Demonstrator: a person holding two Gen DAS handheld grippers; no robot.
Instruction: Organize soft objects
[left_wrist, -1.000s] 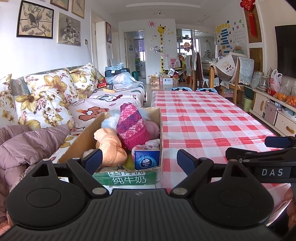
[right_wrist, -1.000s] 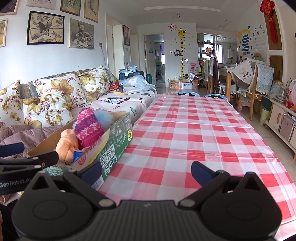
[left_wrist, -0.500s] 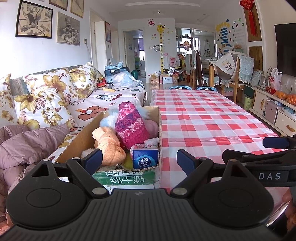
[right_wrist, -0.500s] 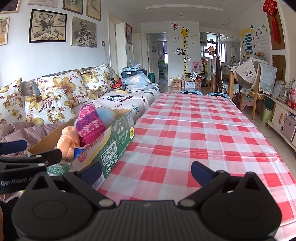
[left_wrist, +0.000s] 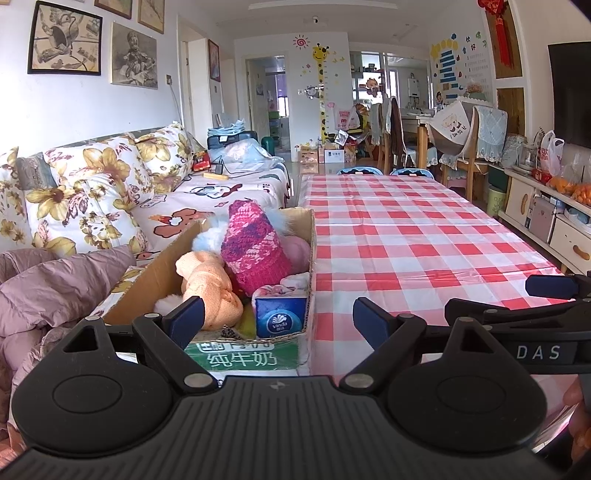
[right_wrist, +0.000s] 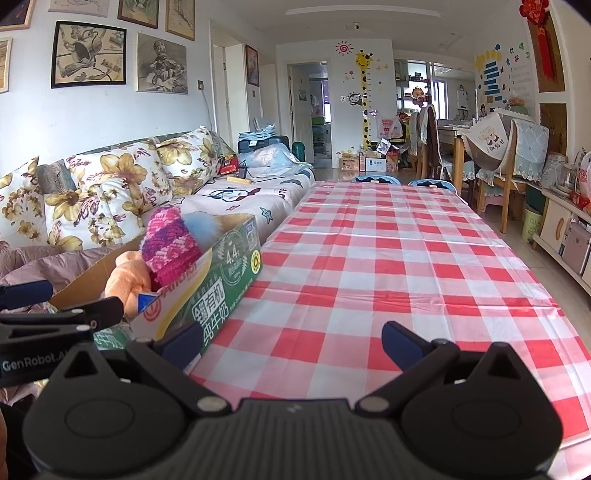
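Observation:
A green cardboard milk carton box (left_wrist: 240, 356) stands at the left edge of the checked table (left_wrist: 406, 236). It holds a pink knitted hat (left_wrist: 251, 247), a peach plush toy (left_wrist: 210, 284), a blue tissue pack (left_wrist: 281, 319) and pale fluffy items. My left gripper (left_wrist: 279, 317) is open and empty, just in front of the box. My right gripper (right_wrist: 291, 338) is open and empty, low over the tablecloth beside the box (right_wrist: 225, 288). The hat (right_wrist: 168, 243) and plush (right_wrist: 127, 275) also show in the right wrist view.
A sofa with floral cushions (left_wrist: 92, 184) and a mauve quilt (left_wrist: 55, 284) lies left of the table. Chairs (left_wrist: 391, 140) stand at the far end. A low cabinet (left_wrist: 546, 218) runs along the right wall.
Both grippers have drifted slightly; the views shifted a little. The box and its contents have not moved, and both grippers stay open.

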